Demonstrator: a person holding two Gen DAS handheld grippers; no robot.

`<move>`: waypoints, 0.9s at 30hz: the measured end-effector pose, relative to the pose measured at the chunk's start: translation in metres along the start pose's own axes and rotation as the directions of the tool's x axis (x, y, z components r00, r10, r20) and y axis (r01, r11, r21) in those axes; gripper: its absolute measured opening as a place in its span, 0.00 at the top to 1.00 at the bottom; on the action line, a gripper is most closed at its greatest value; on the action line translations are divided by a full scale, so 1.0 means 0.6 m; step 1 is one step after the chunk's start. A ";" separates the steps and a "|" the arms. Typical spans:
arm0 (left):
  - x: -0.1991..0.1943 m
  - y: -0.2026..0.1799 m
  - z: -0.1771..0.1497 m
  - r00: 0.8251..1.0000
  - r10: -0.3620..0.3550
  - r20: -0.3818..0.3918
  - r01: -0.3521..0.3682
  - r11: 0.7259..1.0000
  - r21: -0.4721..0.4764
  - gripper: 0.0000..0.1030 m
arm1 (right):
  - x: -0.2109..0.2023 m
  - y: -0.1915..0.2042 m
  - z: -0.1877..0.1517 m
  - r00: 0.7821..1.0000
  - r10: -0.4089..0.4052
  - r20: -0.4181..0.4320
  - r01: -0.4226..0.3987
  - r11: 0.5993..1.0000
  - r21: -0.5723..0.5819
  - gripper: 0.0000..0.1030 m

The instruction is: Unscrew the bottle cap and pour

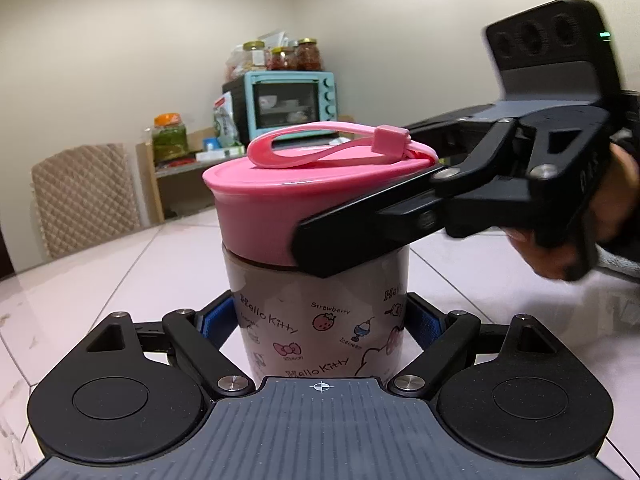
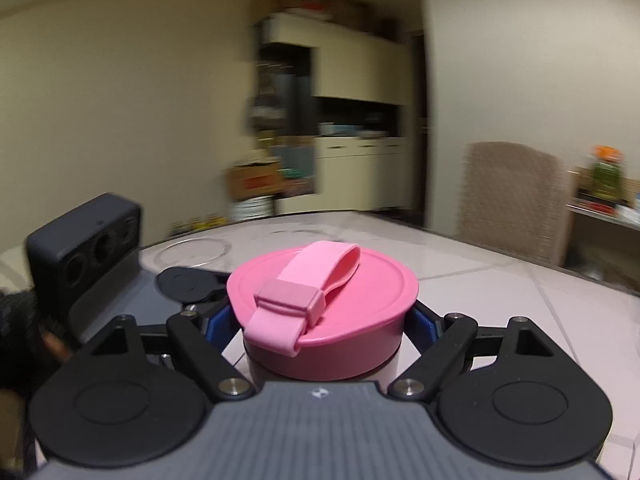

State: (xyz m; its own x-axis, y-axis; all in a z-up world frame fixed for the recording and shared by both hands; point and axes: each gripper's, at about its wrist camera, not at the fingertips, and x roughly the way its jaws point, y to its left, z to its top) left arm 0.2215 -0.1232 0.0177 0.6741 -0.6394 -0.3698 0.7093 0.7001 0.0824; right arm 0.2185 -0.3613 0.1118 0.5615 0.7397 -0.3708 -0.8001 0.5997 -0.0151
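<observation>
A beige Hello Kitty bottle [image 1: 316, 292] stands upright on the white tiled table [image 1: 100, 280]. My left gripper [image 1: 322, 320] is shut on its lower body, a blue pad [image 1: 218, 320] pressing each side. The wide pink cap [image 1: 256, 208] sits on top, and its pink strap [image 1: 320, 144] lies looped across it. Coming in from the right, my right gripper [image 1: 324, 204] is shut on that cap; one black finger [image 1: 360, 236] crosses its near side. In the right wrist view the cap [image 2: 360, 292] fills the right gripper [image 2: 322, 324], pads against its rim.
A quilted chair [image 1: 84, 196] stands at the table's far edge. Behind it a shelf holds a blue toaster oven [image 1: 292, 104] with jars [image 1: 308, 54] on top. A hand [image 1: 560, 252] holds the right gripper. The right wrist view is blurred, with cabinets [image 2: 360, 80] beyond.
</observation>
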 end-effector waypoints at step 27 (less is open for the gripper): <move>-0.013 -0.003 0.004 1.000 0.014 -0.001 -0.014 1.000 -0.009 0.13 | -0.005 0.153 -0.007 0.873 -0.486 0.033 0.476 0.866 0.150 0.03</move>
State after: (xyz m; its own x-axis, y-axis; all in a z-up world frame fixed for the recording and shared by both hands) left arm 0.2153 -0.1202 0.0225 0.6838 -0.6293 -0.3692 0.6978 0.7120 0.0788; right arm 0.1425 -0.3099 0.1079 0.8861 0.3648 -0.2860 -0.3941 0.9177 -0.0505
